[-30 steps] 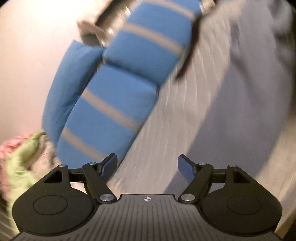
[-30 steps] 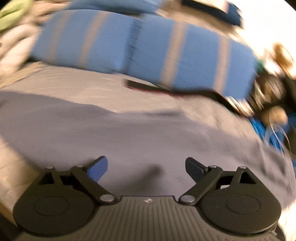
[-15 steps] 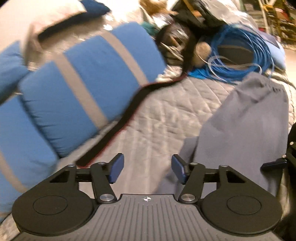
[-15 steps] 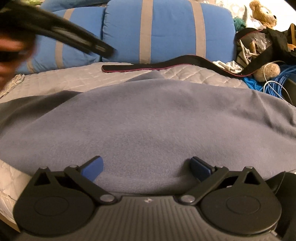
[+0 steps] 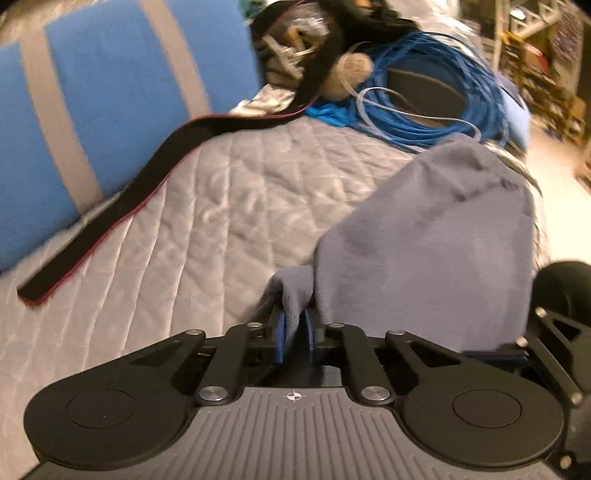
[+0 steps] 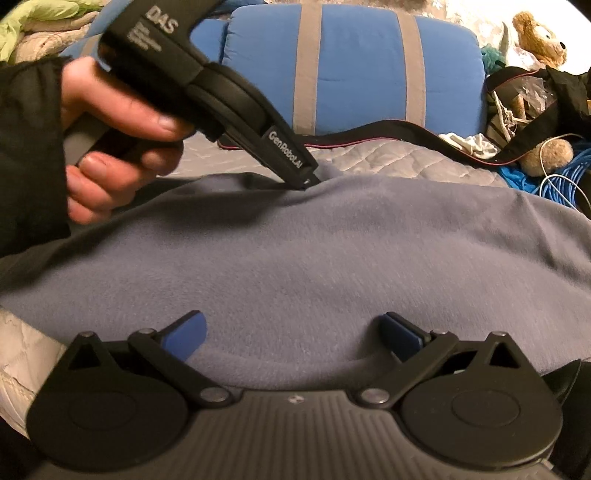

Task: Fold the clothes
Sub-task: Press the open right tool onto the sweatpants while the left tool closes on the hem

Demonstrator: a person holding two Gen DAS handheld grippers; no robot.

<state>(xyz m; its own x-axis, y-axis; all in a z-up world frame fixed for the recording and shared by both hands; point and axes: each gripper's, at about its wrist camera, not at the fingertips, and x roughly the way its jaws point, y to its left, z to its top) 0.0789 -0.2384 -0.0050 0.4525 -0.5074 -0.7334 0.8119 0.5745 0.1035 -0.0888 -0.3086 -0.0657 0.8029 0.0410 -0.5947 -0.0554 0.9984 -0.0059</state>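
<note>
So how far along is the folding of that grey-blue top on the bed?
Barely begun. Done: the grey-blue garment lies spread on the quilted bed cover. In hand: the left gripper is shut on a pinch of its far edge, while the right gripper is open at the near edge. Left: no finished fold shows yet, so all the folding.

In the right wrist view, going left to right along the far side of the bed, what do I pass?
Hand holding the left gripper → blue striped cushion → black strap → teddy bear → blue cable coil.
</note>
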